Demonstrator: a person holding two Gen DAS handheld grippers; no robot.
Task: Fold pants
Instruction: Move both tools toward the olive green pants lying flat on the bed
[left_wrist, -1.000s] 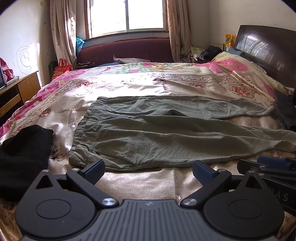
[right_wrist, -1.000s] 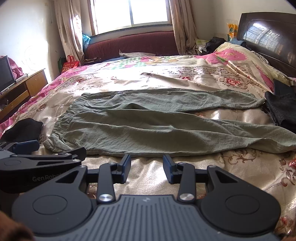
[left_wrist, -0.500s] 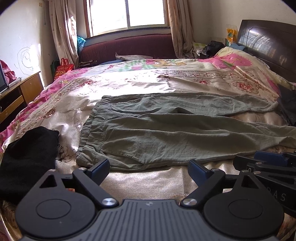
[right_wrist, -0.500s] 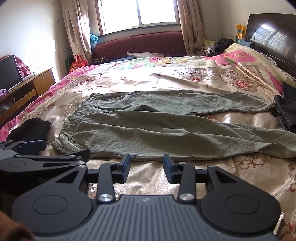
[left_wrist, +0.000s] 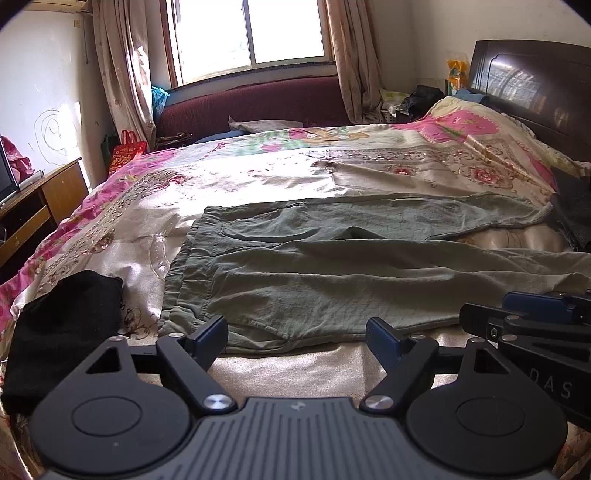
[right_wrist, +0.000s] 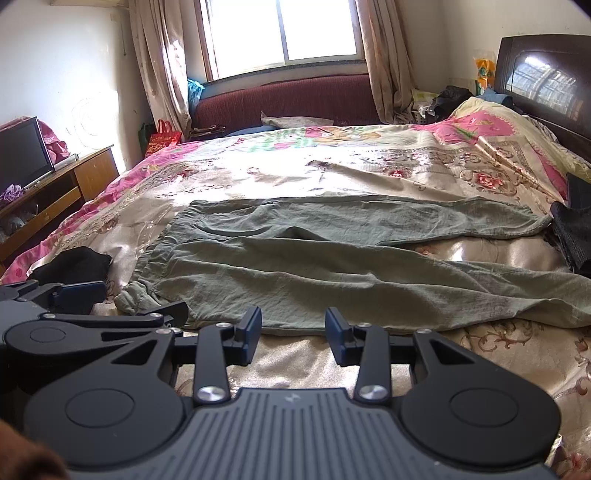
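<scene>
Grey-green pants (left_wrist: 332, 273) lie spread flat on the bed, waistband to the left, both legs running to the right; they also show in the right wrist view (right_wrist: 332, 266). My left gripper (left_wrist: 297, 334) is open and empty, just short of the pants' near edge close to the waistband. My right gripper (right_wrist: 293, 330) is open with a narrower gap, empty, just short of the near leg's edge. Each gripper shows in the other's view: the right one at the right (left_wrist: 532, 317), the left one at the left (right_wrist: 92, 317).
The floral bedspread (left_wrist: 258, 177) covers the bed. A black garment (left_wrist: 62, 328) lies at the near left of the pants. Dark clothing (right_wrist: 572, 236) lies at the right by the leg ends. A wooden TV cabinet (right_wrist: 55, 192) stands left, a dark headboard (left_wrist: 535, 85) right.
Both grippers have drawn back and risen slightly, with the pants sitting a little farther off. The jaws keep the same openings. The pants have not moved.
</scene>
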